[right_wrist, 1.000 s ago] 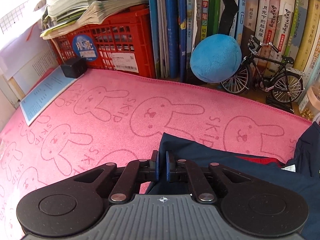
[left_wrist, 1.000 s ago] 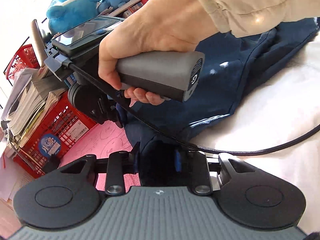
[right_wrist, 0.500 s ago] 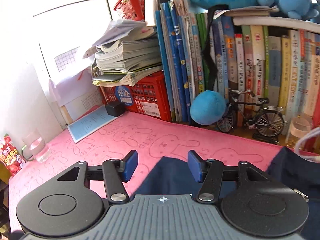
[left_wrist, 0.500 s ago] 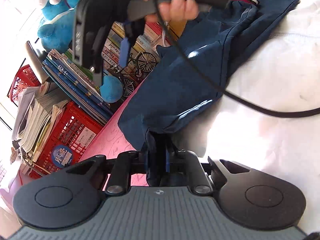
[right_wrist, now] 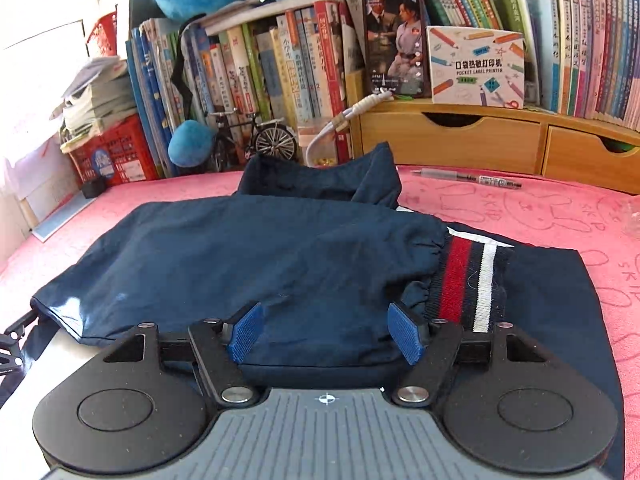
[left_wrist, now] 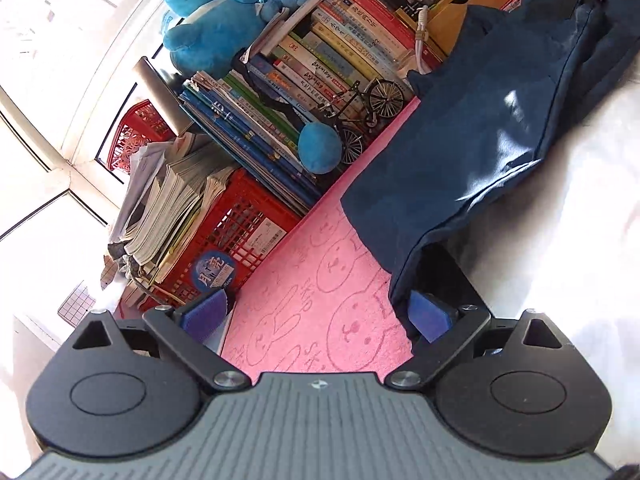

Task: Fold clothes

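A navy jacket [right_wrist: 248, 256] with a red and white striped cuff [right_wrist: 468, 280] lies folded on the pink rabbit-print mat [right_wrist: 520, 208]. My right gripper [right_wrist: 326, 334] is open just above the jacket's near edge, empty. In the left wrist view my left gripper [left_wrist: 316, 316] is open over the mat [left_wrist: 304, 300]; its right pad [left_wrist: 430, 316] touches the jacket's corner [left_wrist: 460, 148], which lies partly on a white garment [left_wrist: 580, 220].
Books [right_wrist: 280, 64], a red crate [right_wrist: 112, 152], a model bicycle [right_wrist: 256, 140], a blue plush ball [right_wrist: 188, 142], a phone [right_wrist: 394, 40] and wooden drawers [right_wrist: 480, 136] line the back. A pen [right_wrist: 468, 178] lies on the mat.
Both grippers have opened and let go of the jacket. The right gripper pulled back and now looks over the folded jacket; the hand and cable left the left view.
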Available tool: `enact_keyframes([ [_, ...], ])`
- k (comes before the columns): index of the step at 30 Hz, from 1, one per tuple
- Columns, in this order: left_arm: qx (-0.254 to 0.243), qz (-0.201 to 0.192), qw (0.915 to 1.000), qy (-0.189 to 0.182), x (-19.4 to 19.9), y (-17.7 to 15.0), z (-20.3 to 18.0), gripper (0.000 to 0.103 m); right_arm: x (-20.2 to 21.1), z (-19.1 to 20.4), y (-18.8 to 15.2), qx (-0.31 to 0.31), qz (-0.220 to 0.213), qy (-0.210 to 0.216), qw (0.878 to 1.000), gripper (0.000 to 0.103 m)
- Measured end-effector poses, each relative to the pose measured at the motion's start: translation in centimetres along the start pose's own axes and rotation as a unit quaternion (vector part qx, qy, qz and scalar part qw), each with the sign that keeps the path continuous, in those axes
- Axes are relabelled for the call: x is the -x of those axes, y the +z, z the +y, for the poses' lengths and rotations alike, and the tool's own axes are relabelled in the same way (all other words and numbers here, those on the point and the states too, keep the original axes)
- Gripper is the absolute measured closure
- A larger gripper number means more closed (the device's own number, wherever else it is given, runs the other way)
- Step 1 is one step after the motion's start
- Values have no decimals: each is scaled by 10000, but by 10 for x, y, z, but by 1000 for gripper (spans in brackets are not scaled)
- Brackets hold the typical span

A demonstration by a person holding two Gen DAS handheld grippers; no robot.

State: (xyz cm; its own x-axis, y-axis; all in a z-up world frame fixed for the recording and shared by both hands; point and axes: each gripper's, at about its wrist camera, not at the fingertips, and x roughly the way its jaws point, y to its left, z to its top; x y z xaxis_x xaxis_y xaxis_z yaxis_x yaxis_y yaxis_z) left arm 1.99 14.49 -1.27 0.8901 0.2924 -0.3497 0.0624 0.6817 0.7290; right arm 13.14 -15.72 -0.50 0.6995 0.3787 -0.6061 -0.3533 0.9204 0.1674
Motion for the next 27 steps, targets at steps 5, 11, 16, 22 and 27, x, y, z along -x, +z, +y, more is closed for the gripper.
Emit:
enact_keyframes([
  [5, 123, 312, 9994, 116, -23, 9, -15, 0, 8, 4, 2, -65, -255, 127, 9996, 24],
  [11, 2327, 1183, 9614, -871, -41, -29, 51, 0, -8, 12, -5, 220, -28, -417, 9989, 17],
  [16, 2834, 1308, 9437, -1096, -38, -42, 62, 0, -20, 53, -32, 1901, 23, -1424, 9714, 11],
  [22, 3755, 1565, 9029, -1387, -32, -53, 83, 0, 13, 49, -24, 1364, -573, -727, 9863, 5],
  [27, 4238, 1230, 8867, -1381, 0, -50, 110, 0, 7, 36, -8, 445, -607, -400, 9964, 0],
])
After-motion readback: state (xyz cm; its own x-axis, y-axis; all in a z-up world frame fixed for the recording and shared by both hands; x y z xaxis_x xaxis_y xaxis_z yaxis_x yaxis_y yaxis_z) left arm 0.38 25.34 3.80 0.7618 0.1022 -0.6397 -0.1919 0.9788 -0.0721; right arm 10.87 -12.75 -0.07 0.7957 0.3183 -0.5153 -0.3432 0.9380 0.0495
